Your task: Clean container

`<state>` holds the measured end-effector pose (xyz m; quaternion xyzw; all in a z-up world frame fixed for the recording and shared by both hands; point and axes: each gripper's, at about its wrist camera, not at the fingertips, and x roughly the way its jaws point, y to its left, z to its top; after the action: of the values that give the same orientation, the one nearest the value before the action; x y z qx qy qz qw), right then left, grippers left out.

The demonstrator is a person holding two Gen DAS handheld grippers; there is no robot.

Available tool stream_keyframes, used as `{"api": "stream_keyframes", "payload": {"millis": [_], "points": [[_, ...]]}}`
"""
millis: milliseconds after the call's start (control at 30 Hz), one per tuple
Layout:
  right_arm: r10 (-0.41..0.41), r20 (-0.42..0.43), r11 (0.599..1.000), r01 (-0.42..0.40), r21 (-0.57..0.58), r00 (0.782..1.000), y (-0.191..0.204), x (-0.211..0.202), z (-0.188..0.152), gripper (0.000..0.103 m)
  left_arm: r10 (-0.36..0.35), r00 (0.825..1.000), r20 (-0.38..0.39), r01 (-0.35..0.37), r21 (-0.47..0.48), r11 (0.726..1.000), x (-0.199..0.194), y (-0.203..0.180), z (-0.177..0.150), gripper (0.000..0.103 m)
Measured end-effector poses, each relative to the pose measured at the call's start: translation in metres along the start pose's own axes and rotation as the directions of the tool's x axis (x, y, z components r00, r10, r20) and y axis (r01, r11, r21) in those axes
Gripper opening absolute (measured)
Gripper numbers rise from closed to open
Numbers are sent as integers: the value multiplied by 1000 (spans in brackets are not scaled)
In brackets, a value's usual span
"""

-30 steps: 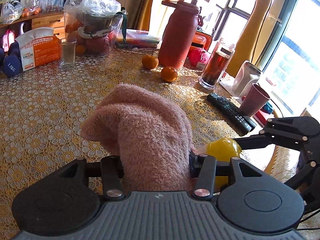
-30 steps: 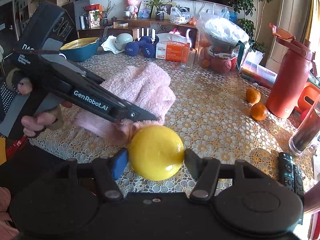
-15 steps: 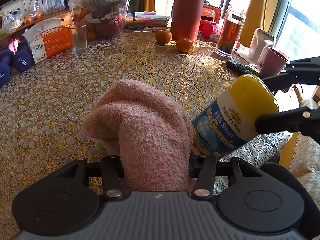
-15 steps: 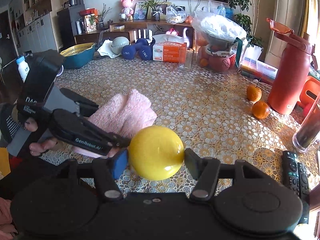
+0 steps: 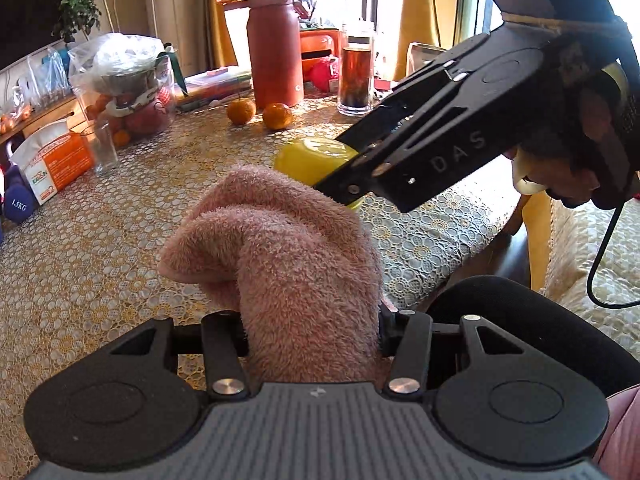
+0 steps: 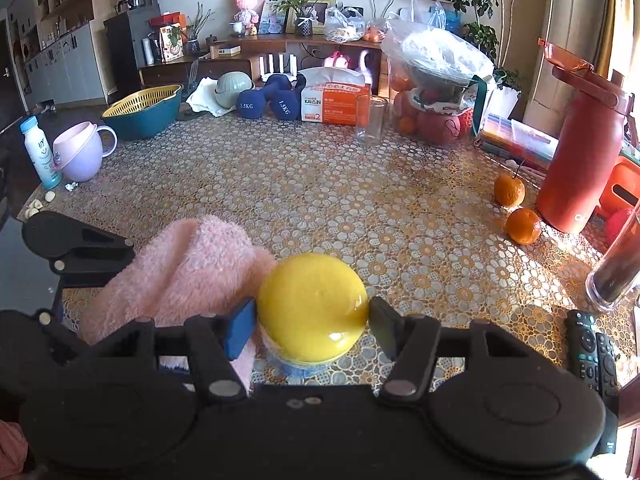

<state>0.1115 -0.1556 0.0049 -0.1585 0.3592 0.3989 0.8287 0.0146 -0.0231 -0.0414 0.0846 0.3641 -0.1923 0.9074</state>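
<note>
A fluffy pink cloth [image 5: 288, 264] bulges forward from between the fingers of my left gripper [image 5: 312, 332], which is shut on it. My right gripper [image 6: 312, 320] is shut on a vitamin container with a yellow lid [image 6: 312, 304]; the container's body is mostly hidden behind the lid. In the left wrist view the yellow lid [image 5: 312, 160] shows just beyond the cloth, with the right gripper's black body [image 5: 460, 136] and a hand [image 5: 568, 184] behind it. In the right wrist view the pink cloth [image 6: 180, 272] touches the container's left side.
The lace-patterned table [image 6: 320, 192] carries two oranges [image 6: 516, 208], a red flask [image 6: 580, 152], a glass of dark drink [image 5: 354, 80], remote controls [image 6: 592, 344], a clear glass [image 6: 370, 120], a tissue box [image 6: 336, 100], dumbbells [image 6: 264, 100], a bagged fruit bowl [image 6: 436, 92], a lilac cup [image 6: 80, 156] and a teal basket [image 6: 140, 112].
The right gripper has swung the container round so its lid now sits just past the cloth in the left view. The cloth has come up against the container's left side.
</note>
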Motion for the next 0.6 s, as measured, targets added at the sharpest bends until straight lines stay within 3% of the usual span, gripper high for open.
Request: {"api": "stream_keyframes", "payload": {"millis": [233, 467, 533, 600], "points": [[-4, 0, 1000, 4, 5, 1000, 1, 0, 1, 61, 39, 999, -34, -38, 18, 999, 27, -3, 4, 49], [-4, 4, 1000, 4, 19, 1000, -1, 1, 2, 61, 105, 988, -117, -118, -106, 987, 36, 48, -4, 50], [-6, 6, 1000, 5, 16, 1000, 0, 1, 2, 61, 95, 989, -116, -110, -137, 984, 33, 58, -6, 51], [-7, 9, 1000, 7, 11, 1000, 1, 1, 2, 61, 117, 986, -114, -133, -142, 981, 30, 61, -8, 58]]}}
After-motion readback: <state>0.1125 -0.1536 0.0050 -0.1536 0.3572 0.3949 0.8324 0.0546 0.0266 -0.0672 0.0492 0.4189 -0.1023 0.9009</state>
